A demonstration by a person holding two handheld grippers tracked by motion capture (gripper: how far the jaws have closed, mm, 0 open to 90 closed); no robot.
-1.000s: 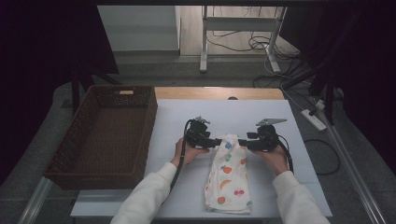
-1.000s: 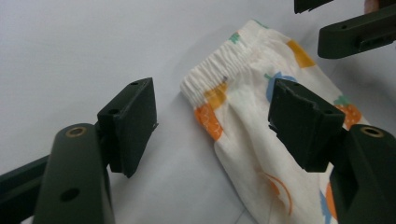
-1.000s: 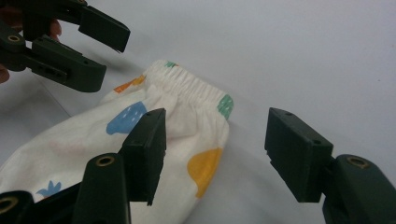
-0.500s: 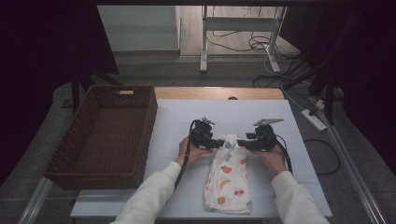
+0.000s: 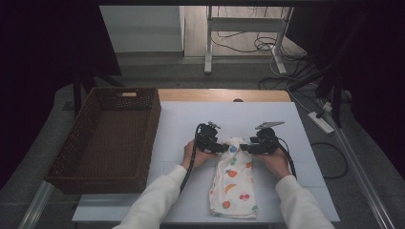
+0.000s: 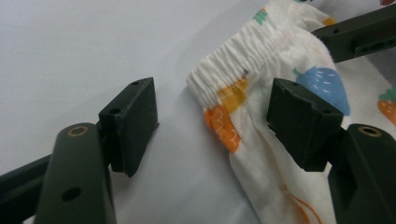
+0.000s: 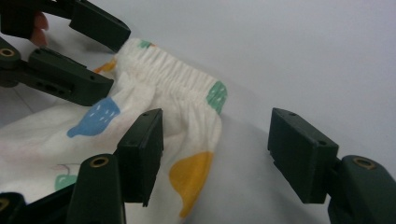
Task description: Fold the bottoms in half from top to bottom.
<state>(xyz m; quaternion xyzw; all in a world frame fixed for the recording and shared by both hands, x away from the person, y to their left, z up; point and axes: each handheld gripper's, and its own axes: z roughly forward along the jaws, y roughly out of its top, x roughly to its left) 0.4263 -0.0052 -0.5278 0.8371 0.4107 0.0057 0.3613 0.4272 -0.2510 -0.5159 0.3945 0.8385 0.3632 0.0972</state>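
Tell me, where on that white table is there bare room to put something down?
Free: the strip between the brown wicker basket and the fruit-print white garment, and the far stretch of white table beyond both grippers. Crowded: around the garment's elastic waistband, flanked by the left gripper and right gripper.

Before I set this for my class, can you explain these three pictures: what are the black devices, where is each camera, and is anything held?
No robot here: a person holds a hand-operated gripping device in each hand. The high view looks down on a white table. The left tool and right tool meet at the waistband end of small fruit-print trousers lying flat. A brown wicker basket sits at the left. The other two pictures come from cameras riding on each tool, looking along its black jaws. Both tools are open: the waistband corners lie between the jaws, but the pads do not press them. The right tool's jaws have just been opening.
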